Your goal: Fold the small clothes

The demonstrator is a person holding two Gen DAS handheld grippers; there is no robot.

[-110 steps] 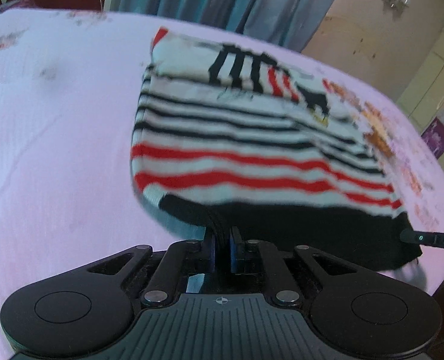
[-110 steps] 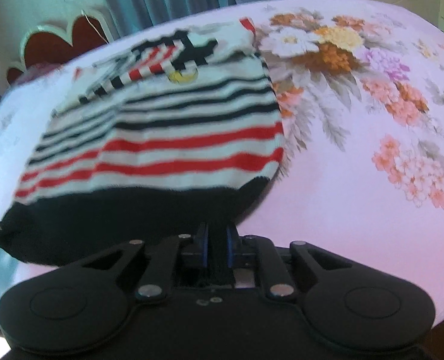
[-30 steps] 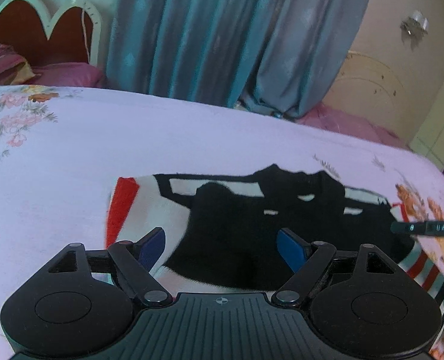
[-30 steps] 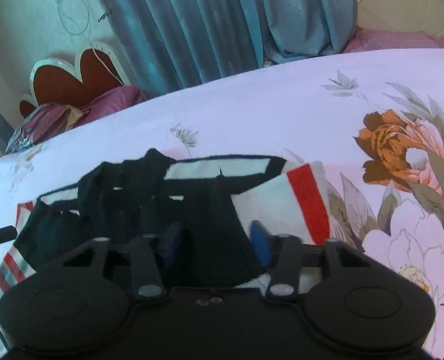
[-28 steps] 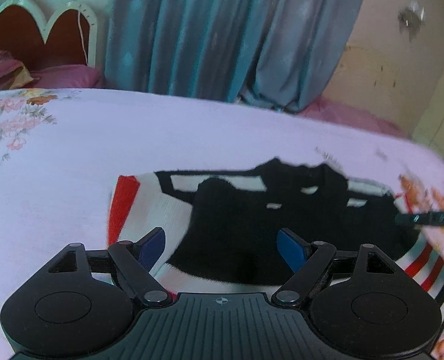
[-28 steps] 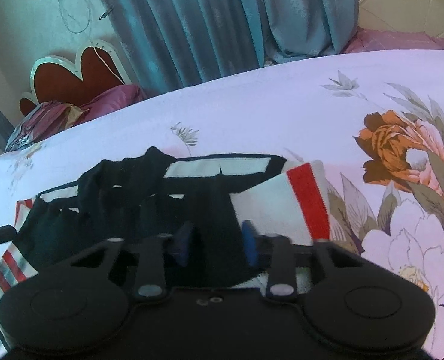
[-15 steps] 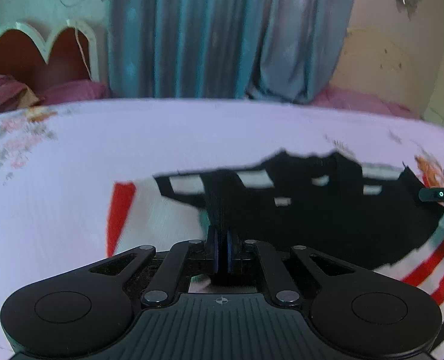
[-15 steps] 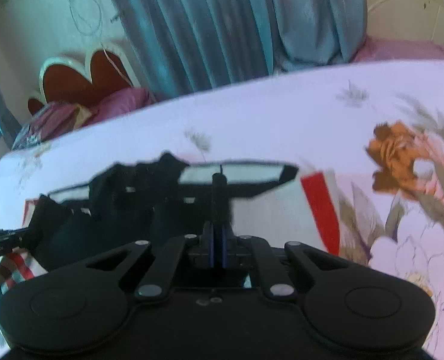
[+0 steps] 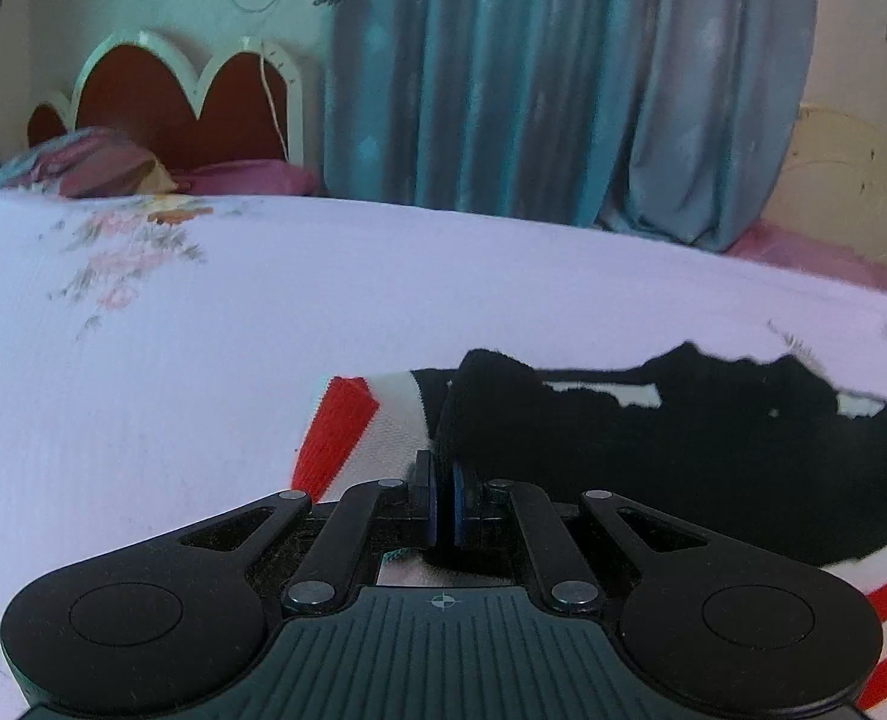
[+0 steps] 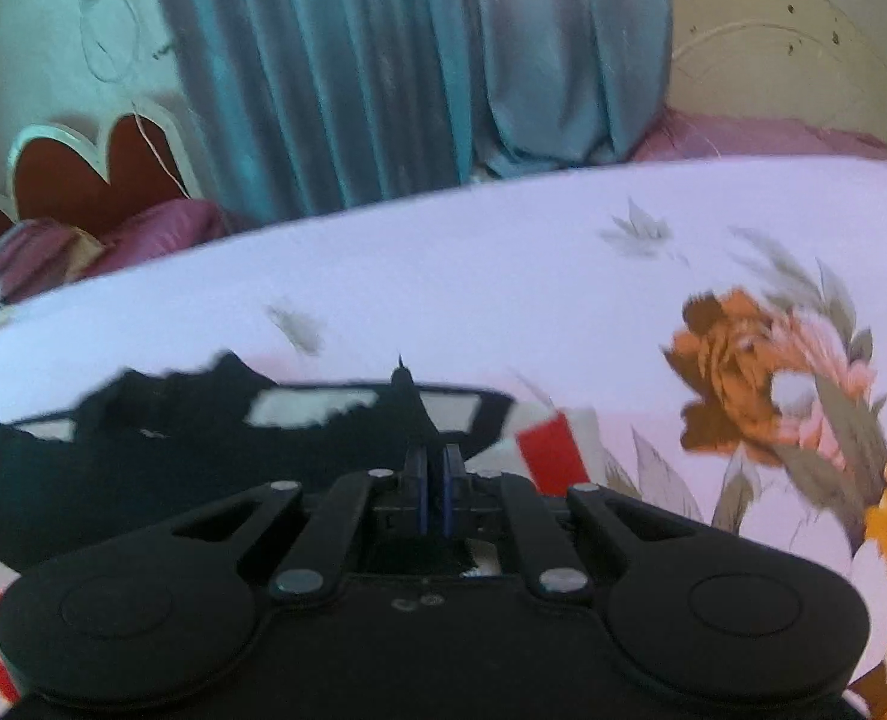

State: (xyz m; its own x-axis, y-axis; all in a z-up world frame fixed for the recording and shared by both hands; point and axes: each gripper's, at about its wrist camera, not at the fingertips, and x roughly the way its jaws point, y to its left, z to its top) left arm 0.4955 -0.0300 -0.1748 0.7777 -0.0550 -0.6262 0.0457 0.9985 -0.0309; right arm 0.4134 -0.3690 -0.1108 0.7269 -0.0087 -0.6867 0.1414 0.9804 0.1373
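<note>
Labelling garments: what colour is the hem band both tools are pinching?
Black, on the red-and-white striped sweater; it shows best in the left wrist view.

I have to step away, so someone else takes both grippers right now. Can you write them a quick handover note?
Left gripper: shut on the black hem of the striped sweater, near its left side.
Right gripper: shut on the same black hem, near its right side; a peak of fabric rises between the jaws.
The sweater lies on the floral bedsheet, its black hem band turned up over the striped body.
Done: one fold made, both grips taken on the hem.
Left: probably carry the hem on for the next fold, lay it flat, release, then fold the sides if needed.
</note>
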